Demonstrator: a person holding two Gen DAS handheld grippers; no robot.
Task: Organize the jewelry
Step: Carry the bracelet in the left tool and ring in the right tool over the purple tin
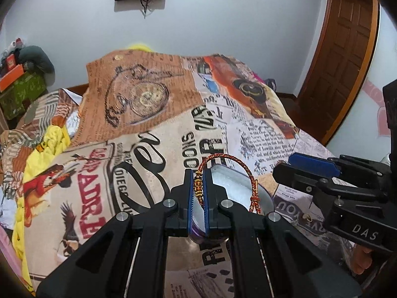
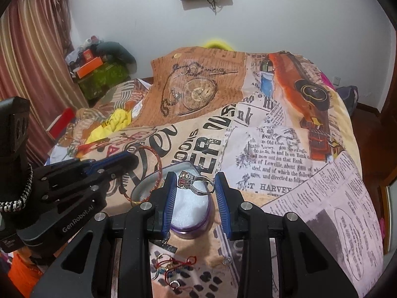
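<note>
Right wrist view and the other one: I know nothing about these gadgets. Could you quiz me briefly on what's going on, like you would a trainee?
1. True or false: the left gripper has its jaws shut on the braided bracelet.
2. What sits between the jaws of the right gripper? A) a wristwatch B) a ring C) a hair clip
3. Fill in: below the right gripper is an open oval ____ lined with white padding.

Key: 1 true; 2 B; 3 tin.
</note>
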